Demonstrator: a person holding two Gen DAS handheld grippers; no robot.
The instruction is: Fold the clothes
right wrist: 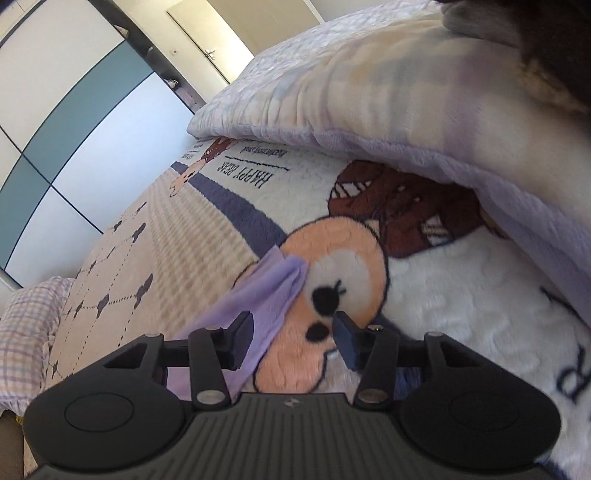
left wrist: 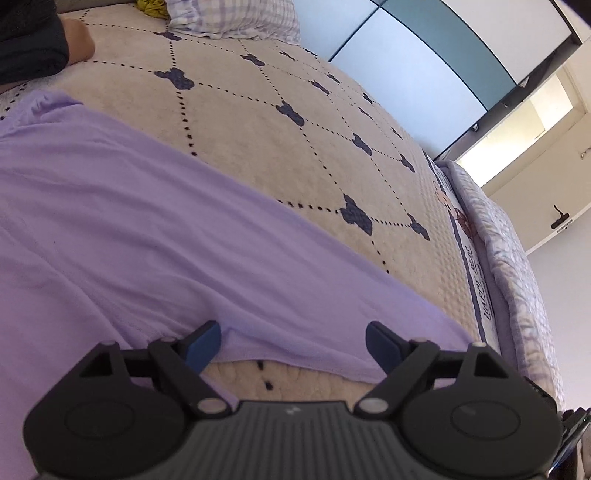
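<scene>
Looking low and close across the bed cover from each wrist, both catching the lilac garment, wardrobe doors behind.

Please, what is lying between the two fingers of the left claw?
In the left wrist view, the open left claw frames the near edge of the lilac garment, with a strip of cream bedspread showing below it.

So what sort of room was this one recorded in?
Most likely a bedroom. A bed blanket with a bear pattern fills both views, a checked pillow lies at its far end, and a tall panelled wardrobe stands alongside. A lilac garment is spread on the blanket.
</scene>
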